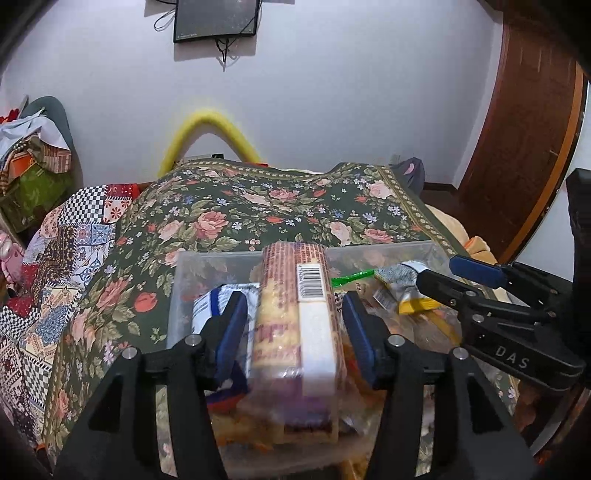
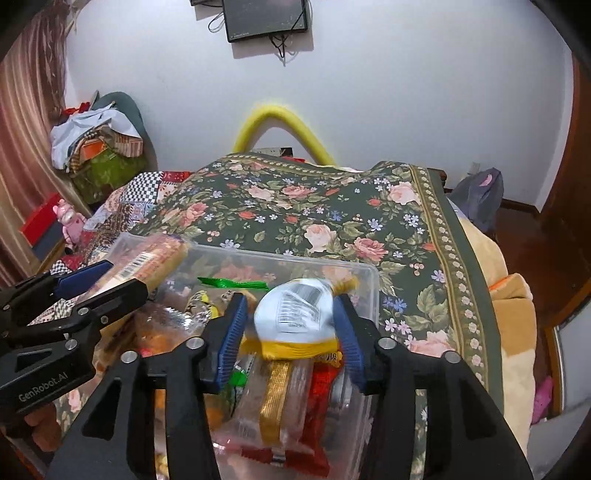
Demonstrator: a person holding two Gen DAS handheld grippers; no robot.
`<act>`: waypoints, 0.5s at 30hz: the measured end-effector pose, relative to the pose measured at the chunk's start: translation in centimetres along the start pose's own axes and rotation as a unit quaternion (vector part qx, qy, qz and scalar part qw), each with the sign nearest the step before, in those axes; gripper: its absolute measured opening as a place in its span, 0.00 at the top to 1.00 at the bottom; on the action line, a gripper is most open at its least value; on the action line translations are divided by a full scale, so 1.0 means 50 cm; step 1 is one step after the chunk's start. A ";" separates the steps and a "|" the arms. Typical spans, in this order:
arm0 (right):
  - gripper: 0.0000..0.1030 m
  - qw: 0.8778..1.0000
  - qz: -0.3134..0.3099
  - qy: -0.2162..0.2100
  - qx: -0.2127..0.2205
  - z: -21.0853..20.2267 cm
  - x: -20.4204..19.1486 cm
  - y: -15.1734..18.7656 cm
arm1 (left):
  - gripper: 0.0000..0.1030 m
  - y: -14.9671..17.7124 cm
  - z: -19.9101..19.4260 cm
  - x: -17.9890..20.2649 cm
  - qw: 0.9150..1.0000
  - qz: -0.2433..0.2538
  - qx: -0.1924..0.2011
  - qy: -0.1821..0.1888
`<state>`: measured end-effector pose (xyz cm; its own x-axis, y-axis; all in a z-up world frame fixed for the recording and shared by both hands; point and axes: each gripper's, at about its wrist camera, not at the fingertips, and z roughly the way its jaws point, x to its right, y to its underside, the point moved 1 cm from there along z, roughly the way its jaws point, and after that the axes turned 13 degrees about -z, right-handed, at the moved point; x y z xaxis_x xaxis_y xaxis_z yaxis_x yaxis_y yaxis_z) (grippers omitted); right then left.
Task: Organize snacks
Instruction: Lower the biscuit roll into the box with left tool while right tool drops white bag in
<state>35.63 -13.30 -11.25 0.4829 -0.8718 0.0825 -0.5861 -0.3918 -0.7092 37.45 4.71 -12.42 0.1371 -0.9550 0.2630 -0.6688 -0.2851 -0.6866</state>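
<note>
A clear plastic bin [image 1: 221, 256] [image 2: 364, 275] full of snack packets sits on a floral cloth. My left gripper [image 1: 293, 325] is shut on a long cracker pack [image 1: 295, 317] with a barcode, held over the bin; the pack also shows in the right wrist view [image 2: 147, 258]. My right gripper [image 2: 291, 325] is shut on a white and yellow snack bag [image 2: 295, 317], held above the bin's right side; in the left wrist view the bag [image 1: 402, 284] sits between the right gripper's fingers [image 1: 454, 295]. A green wrapper [image 2: 236, 283] and red packets [image 2: 321, 387] lie inside.
The floral cloth [image 1: 258, 199] [image 2: 332, 206] covers a raised surface beyond the bin. A patchwork cloth [image 1: 66, 236] lies to the left. A yellow curved tube [image 1: 210, 122] and a wall screen [image 1: 216, 18] are behind. A wooden door [image 1: 524, 147] stands at right.
</note>
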 end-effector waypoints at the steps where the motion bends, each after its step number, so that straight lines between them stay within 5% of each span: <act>1: 0.54 1.000 -0.003 -0.001 0.001 -0.004 -0.001 -0.001 | 0.48 0.003 -0.010 -0.002 1.000 0.000 0.001 0.003; 15: 0.42 0.999 -0.029 -0.034 0.007 -0.111 -0.071 0.081 | 0.46 0.102 -0.150 -0.038 1.000 0.010 0.005 0.006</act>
<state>27.91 -13.42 -10.51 0.5599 -0.8250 0.0765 -0.5465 -0.4371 -0.7143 28.29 5.68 -11.35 0.1144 -0.9596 0.2569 -0.6643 -0.2662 -0.6984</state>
